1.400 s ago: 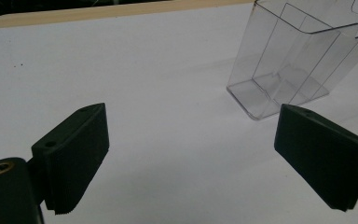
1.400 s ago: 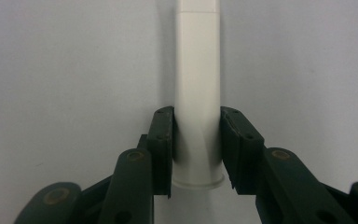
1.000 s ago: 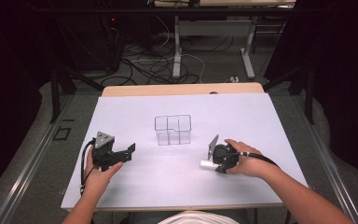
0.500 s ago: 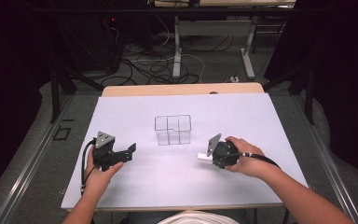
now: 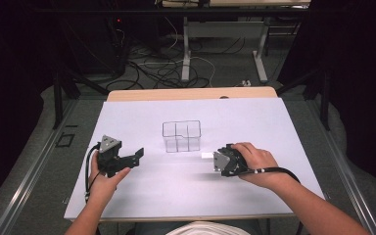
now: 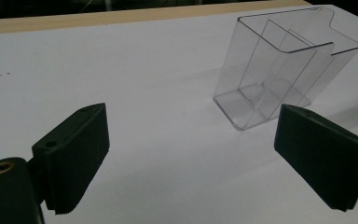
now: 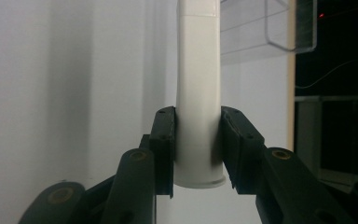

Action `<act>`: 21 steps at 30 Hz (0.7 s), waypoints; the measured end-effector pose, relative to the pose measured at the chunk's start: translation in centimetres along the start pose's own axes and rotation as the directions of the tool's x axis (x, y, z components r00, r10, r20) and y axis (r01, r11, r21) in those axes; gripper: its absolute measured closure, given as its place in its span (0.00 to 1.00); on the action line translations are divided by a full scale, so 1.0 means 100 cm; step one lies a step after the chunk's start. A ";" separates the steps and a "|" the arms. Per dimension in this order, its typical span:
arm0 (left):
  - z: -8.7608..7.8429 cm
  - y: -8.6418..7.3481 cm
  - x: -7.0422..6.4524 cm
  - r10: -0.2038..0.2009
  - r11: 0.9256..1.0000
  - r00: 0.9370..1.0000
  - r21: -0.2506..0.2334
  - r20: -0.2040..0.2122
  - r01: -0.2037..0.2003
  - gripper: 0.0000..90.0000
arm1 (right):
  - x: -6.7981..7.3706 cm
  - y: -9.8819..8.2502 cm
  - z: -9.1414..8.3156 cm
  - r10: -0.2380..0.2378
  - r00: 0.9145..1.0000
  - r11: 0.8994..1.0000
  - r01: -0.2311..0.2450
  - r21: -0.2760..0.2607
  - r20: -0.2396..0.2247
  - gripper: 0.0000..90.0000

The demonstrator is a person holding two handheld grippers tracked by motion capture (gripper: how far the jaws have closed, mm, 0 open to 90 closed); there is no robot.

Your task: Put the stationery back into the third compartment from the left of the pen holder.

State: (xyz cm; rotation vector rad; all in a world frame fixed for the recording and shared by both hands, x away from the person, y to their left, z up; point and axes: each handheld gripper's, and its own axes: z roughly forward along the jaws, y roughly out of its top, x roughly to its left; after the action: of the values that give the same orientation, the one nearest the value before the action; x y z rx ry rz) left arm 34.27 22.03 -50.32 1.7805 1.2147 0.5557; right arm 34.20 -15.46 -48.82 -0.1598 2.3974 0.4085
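A clear plastic box [image 5: 181, 136] with several compartments stands upright in the middle of the white table top [image 5: 254, 122]. My right gripper [image 5: 217, 160] hovers just to its right, shut on a white tube [image 5: 207, 155] that points at the box. In the right gripper view the pads [image 7: 164, 140] press both sides of the white tube [image 7: 198, 70] near its rimmed end, with the clear box [image 7: 261, 28] beyond its tip. My left gripper [image 5: 136, 156] rests left of the box, open and holding nothing. Between its spread jaws, my left gripper [image 6: 191, 140] looks at the clear box [image 6: 279, 70].
A wooden table edge [image 5: 191, 94] shows beyond the white top. Behind it are dark floor, cables [image 5: 161, 68] and metal table legs [image 5: 186, 54]. White surface lies open around the box on all sides.
My right gripper has lifted and shifted left toward the box, and the white tube has swung from tilted upright to pointing at the box. The left gripper stayed put.
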 end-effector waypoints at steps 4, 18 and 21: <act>0.000 0.002 -0.004 0.010 1.000 1.000 0.013 0.018 -0.010 0.11 | -0.002 0.005 -0.006 -0.072 0.993 0.997 0.074 -0.020 0.088 0.74; 0.000 0.020 -0.025 0.065 0.998 0.993 0.013 0.101 -0.066 0.15 | -0.002 0.015 -0.016 -0.405 0.879 0.913 0.406 0.052 0.250 0.74; 0.002 0.023 -0.028 0.081 0.997 0.991 0.009 0.111 -0.082 0.17 | -0.004 0.018 -0.018 -0.434 0.868 0.900 0.432 0.066 0.241 0.74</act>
State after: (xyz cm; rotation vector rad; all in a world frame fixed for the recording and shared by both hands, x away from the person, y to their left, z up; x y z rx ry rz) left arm 34.34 19.15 -48.15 1.8542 1.0763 0.4893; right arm 32.95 -14.34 -46.84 -0.5962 2.0347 0.1901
